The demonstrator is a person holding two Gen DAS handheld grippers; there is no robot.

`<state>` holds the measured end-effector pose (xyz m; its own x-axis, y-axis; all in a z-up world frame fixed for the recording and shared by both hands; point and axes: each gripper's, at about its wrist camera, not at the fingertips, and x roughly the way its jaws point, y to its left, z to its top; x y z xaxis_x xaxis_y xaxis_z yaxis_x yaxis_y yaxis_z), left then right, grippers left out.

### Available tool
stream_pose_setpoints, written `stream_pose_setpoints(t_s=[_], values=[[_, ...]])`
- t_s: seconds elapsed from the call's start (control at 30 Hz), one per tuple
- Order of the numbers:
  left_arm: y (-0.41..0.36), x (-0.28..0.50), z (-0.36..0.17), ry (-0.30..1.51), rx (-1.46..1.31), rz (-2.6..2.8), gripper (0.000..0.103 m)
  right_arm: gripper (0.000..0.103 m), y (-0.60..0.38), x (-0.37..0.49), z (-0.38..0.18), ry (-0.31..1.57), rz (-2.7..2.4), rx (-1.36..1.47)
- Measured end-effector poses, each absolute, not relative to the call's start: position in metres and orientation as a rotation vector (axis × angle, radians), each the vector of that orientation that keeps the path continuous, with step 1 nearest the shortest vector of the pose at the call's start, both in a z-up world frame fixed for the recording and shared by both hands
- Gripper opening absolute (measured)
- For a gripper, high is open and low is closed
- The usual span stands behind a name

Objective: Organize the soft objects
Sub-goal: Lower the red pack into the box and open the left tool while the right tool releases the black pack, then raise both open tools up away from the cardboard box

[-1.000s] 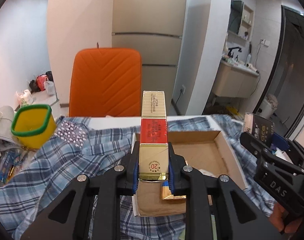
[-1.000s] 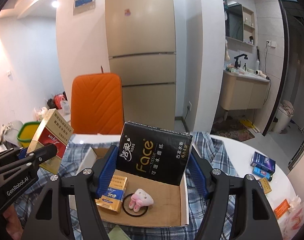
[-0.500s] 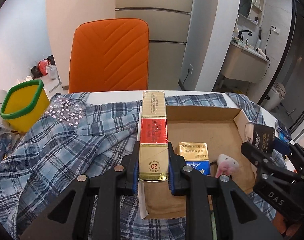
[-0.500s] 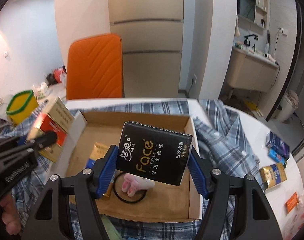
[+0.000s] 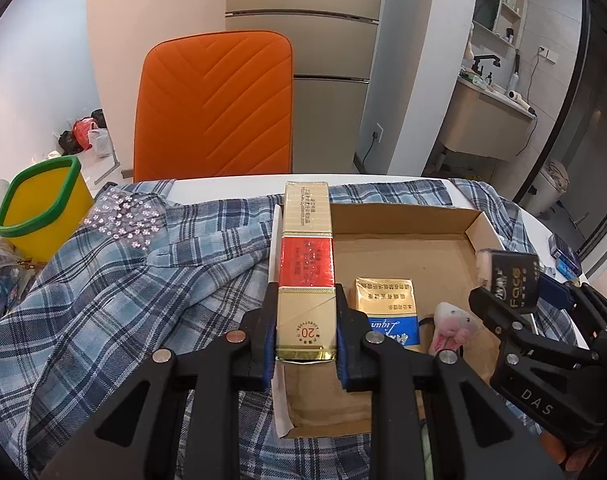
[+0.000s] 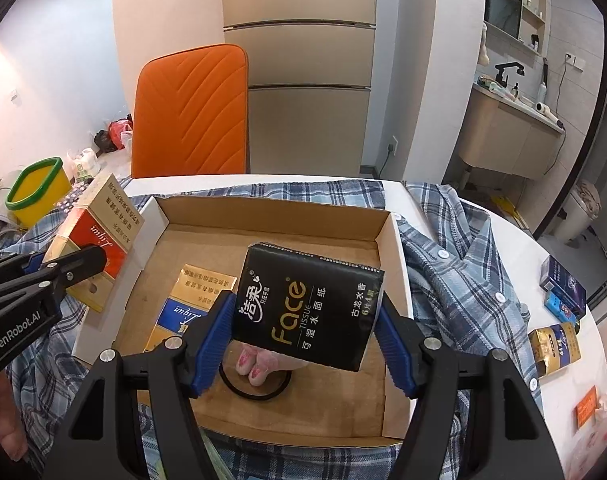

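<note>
My left gripper (image 5: 306,330) is shut on a long gold and red carton (image 5: 306,264) and holds it over the left wall of the open cardboard box (image 5: 399,216). My right gripper (image 6: 305,322) is shut on a black Face tissue pack (image 6: 307,304) and holds it above the box (image 6: 263,210). In the box lie a gold and blue pack (image 6: 183,312), a small pink and white plush toy (image 5: 453,326) and a black ring (image 6: 255,390). The tissue pack hides most of the plush in the right wrist view.
The box rests on a blue plaid shirt (image 5: 115,280) spread over a white round table (image 6: 515,236). An orange chair (image 5: 215,108) stands behind. A yellow bin (image 5: 39,208) is at the left. Small packs (image 6: 563,292) lie on the table's right side.
Both grippers have come lower and closer over the box, still holding their loads. The tissue pack now sits deeper over the box floor.
</note>
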<state>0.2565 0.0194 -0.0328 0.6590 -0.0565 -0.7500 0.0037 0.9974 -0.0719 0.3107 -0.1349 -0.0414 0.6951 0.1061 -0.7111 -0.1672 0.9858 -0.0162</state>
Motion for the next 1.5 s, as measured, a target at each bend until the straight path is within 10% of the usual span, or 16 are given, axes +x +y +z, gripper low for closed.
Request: stream_pose_setpoints(t_s=[0.07, 0.13, 1.5], values=[[0.018, 0.256, -0.033, 0.846, -0.058, -0.022, 0.028, 0.073, -0.135, 0.31, -0.042, 0.778, 0.153, -0.083], [0.02, 0.257, -0.032, 0.837, -0.068, -0.008, 0.069, 0.083, -0.134, 0.309, -0.041, 0.768, 0.143, -0.089], [0.018, 0.195, 0.06, 0.556, -0.064, -0.054, 0.079, 0.087, -0.157, 0.24, 0.057, 0.451, 0.09, -0.045]])
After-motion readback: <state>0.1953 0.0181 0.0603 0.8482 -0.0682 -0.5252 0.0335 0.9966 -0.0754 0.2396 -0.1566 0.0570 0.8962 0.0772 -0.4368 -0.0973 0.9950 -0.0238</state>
